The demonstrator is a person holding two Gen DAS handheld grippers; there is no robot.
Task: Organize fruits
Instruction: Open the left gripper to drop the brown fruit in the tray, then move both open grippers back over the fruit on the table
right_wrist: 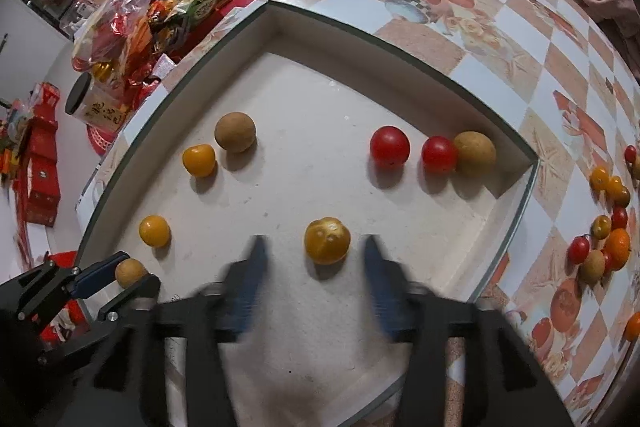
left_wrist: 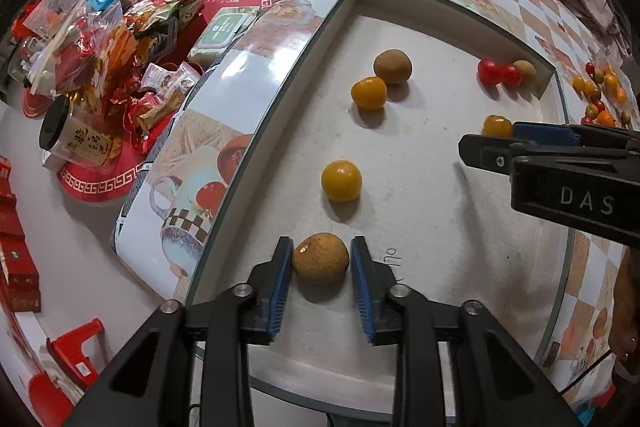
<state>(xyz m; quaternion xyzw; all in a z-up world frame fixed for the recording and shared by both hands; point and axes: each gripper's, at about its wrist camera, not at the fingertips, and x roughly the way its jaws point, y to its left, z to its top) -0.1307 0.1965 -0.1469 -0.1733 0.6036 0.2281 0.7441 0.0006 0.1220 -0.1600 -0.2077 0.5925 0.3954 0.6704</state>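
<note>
1. Two grippers over the white tray [right_wrist: 516, 163] on the bench [right_wrist: 500, 39], both pointing steeply down, each with one fruit sitting between its fingers.
2. Left gripper [left_wrist: 322, 277]: fingers part open, blue pads either side of a brown fruit [left_wrist: 320, 258]. The left pad looks just about touching its skin and the right pad shows a sliver of gap, so I'd call it not gripped. The fruit rests on the tray floor near the front left edge.
3. Right gripper [right_wrist: 312, 281]: fingers blurred and set well apart, with clear space on both sides of a yellow fruit [right_wrist: 327, 240]. That one sits on the tray floor too, dead centre in the gap and a touch ahead of the fingertips.
4. Elsewhere in the tray: a yellow fruit [right_wrist: 154, 230] at the left, a yellow-and-brown pair [right_wrist: 218, 147] behind it, and two red tomatoes [right_wrist: 412, 150] with another brown fruit [right_wrist: 474, 153] tucked into the far right corner.
5. More loose fruit [right_wrist: 608, 227] waits on the bench right of the tray, closer to the right hand.
6. Key relation: both fruits are round, no long axis to fuss over, and each lies straight between its own fingers. My read is either hand could close or lift away without shifting sideways.
</note>
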